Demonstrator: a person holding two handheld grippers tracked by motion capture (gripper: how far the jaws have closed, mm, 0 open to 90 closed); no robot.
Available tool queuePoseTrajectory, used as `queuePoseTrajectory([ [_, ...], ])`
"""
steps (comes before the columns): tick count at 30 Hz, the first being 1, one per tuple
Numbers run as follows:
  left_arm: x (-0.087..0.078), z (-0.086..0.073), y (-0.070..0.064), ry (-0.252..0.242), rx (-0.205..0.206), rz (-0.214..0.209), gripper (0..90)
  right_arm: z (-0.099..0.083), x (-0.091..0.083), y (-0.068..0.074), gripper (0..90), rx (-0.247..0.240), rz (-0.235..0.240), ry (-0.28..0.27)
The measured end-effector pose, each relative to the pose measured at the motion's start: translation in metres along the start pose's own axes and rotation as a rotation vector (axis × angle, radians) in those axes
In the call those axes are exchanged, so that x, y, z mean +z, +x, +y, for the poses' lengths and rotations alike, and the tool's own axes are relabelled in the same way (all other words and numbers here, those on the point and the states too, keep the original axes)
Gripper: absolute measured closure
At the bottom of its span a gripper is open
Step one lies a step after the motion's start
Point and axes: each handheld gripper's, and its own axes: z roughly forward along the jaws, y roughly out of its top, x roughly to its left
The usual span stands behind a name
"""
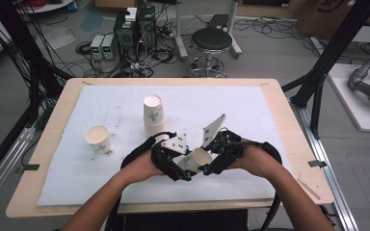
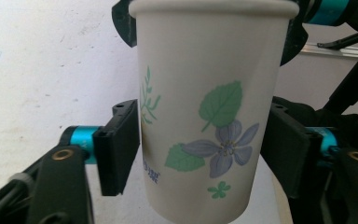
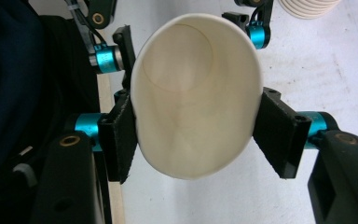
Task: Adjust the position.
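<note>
There are two claws, the left claw (image 1: 187, 169) and the right claw (image 1: 203, 162), with one paper cup (image 1: 198, 158) between them. Beyond them stand one cup stack (image 1: 153, 114) and one single cup (image 1: 98, 138).

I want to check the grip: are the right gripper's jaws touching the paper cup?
Touching. In the right gripper view, both black jaws of the right gripper press on the paper cup, whose rim is squeezed into an oval.

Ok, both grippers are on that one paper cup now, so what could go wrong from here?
1. The held cup already looks squeezed oval at its rim between the right gripper pads; more pressure may crease it.
2. With the left gripper also clamped on it, pulling the hands apart could tear or drop it.
3. The cup stack stands close ahead; a forward swing may topple it.
</note>
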Motion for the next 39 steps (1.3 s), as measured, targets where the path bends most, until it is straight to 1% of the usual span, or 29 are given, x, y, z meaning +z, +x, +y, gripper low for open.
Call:
queuePoseTrajectory([
  [1,0.0,0.0,0.0,0.0,0.003,-0.005,35.0,0.0,0.001,0.0,36.4,0.0,0.002,0.004],
  [3,0.002,0.0,0.0,0.001,0.009,-0.009,36.5,0.001,0.001,0.001,36.4,-0.006,0.0,0.012],
  [4,0.003,0.0,-0.001,0.001,0.004,-0.014,36.9,0.001,0.002,0.001,36.4,-0.006,0.0,0.011],
  [5,0.003,0.0,0.0,0.008,0.009,-0.016,37.0,0.001,0.002,0.001,36.4,-0.004,0.002,0.014],
  [8,0.004,0.0,0.0,0.007,0.006,-0.021,37.2,0.001,0.002,0.001,36.3,-0.018,0.007,0.01],
  [10,0.004,0.0,0.0,0.009,0.003,-0.021,37.2,0.001,0.002,0.0,35.6,-0.012,0.014,0.011],
  [11,0.005,0.0,0.0,0.0,-0.002,-0.02,37.0,0.001,0.003,-0.001,34.5,-0.014,0.018,0.008],
  [12,0.004,0.0,0.001,-0.007,-0.008,-0.019,36.5,0.0,0.002,0.0,32.3,-0.001,0.01,0.005],
  [13,0.004,0.0,0.001,-0.015,-0.01,-0.016,35.9,0.0,0.002,-0.001,30.5,0.002,0.007,-0.007],
  [15,0.001,0.0,0.001,-0.039,-0.023,-0.011,35.7,-0.003,0.0,-0.001,26.2,0.009,-0.008,-0.045],
  [16,0.0,-0.002,0.002,-0.054,-0.031,-0.009,35.7,-0.006,-0.003,-0.002,23.8,0.023,-0.011,-0.082],
  [17,0.0,-0.003,0.002,-0.066,-0.04,-0.01,35.7,-0.008,-0.006,-0.002,22.1,0.047,-0.01,-0.116],
  [19,0.0,-0.007,0.003,-0.078,-0.058,0.003,35.4,-0.015,-0.014,-0.003,21.6,0.082,-0.005,-0.199],
  [21,0.0,-0.012,0.003,-0.098,-0.074,0.014,34.9,-0.02,-0.018,-0.002,21.4,0.102,-0.01,-0.249],
  [24,0.0,-0.019,0.004,-0.123,-0.096,0.039,34.6,-0.033,-0.023,-0.002,21.4,0.144,-0.024,-0.349],
  [25,0.001,-0.021,0.003,-0.139,-0.107,0.047,34.5,-0.038,-0.024,-0.002,21.4,0.165,-0.032,-0.387],
  [27,-0.001,-0.024,0.004,-0.151,-0.111,0.061,34.5,-0.047,-0.026,-0.002,20.9,0.195,-0.07,-0.438],
  [28,-0.002,-0.026,0.004,-0.164,-0.115,0.077,34.5,-0.05,-0.027,-0.001,20.9,0.206,-0.081,-0.454],
  [30,-0.004,-0.029,0.004,-0.188,-0.128,0.106,34.5,-0.059,-0.029,0.0,20.9,0.248,-0.116,-0.522],
  [32,-0.006,-0.032,0.005,-0.217,-0.137,0.127,34.5,-0.067,-0.03,0.0,20.9,0.266,-0.14,-0.549],
  [34,-0.009,-0.035,0.005,-0.253,-0.149,0.158,34.5,-0.075,-0.031,0.002,20.9,0.288,-0.191,-0.567],
  [37,-0.012,-0.039,0.006,-0.295,-0.158,0.195,34.5,-0.087,-0.031,0.005,20.9,0.318,-0.246,-0.606],
  [39,-0.014,-0.041,0.007,-0.32,-0.162,0.207,34.5,-0.095,-0.03,0.006,20.9,0.338,-0.282,-0.624],
])
